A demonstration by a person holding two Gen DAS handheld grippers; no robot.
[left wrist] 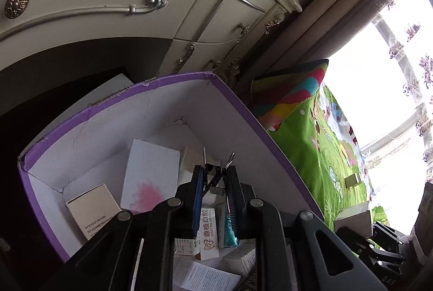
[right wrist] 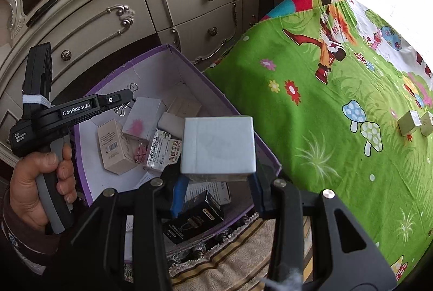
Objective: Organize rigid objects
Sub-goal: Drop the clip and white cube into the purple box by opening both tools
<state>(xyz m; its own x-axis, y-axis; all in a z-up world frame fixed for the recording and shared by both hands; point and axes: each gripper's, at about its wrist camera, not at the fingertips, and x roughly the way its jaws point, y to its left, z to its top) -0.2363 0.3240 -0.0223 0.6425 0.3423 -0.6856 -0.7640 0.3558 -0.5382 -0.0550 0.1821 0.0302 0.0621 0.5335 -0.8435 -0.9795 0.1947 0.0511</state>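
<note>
Left gripper [left wrist: 213,182]: clamped on a binder clip [left wrist: 216,178] — held over the purple box [left wrist: 232,93].
Right gripper [right wrist: 217,182]: clamped on a white box [right wrist: 218,144] — held at the purple box's rim.

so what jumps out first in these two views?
The white box clamped in the right tongs, hanging over the near edge of the purple-rimmed carton full of small packages. Next, the left tongs pinching a binder clip above that carton's inside. Then the loud green cartoon sheet to the right, with two small boxes on it.
</note>
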